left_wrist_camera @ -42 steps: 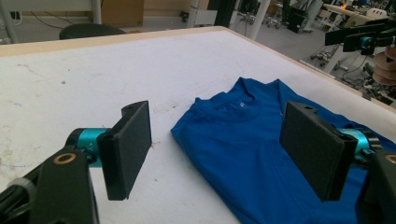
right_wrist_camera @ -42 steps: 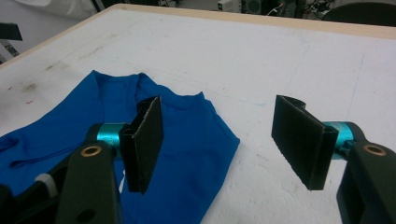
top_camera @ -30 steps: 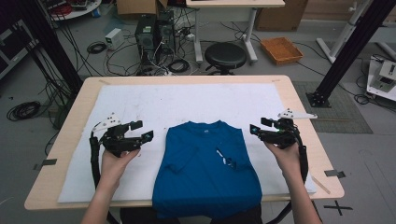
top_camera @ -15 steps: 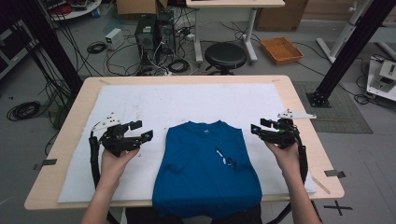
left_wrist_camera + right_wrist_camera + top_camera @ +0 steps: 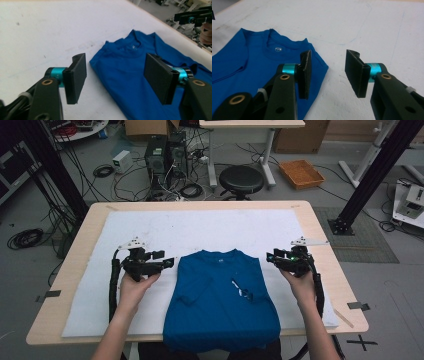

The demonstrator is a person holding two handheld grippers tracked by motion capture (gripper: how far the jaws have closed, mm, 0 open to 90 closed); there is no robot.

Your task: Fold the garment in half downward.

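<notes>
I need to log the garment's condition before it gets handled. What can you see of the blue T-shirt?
The blue T-shirt is soft knit cloth, lying flat on the white mat, collar away from the person, with a small label inside the neck. Both sleeves are folded inward, giving a narrow rectangle; its hem hangs over the table's near edge. A small white mark sits right of centre. Nothing touches it.

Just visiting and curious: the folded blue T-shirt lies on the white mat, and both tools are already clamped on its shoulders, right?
Not quite. The blue T-shirt does lie on the white mat, but neither the left tool nor the right tool grips it; both gripper views show jaws apart with nothing pinched.
</notes>
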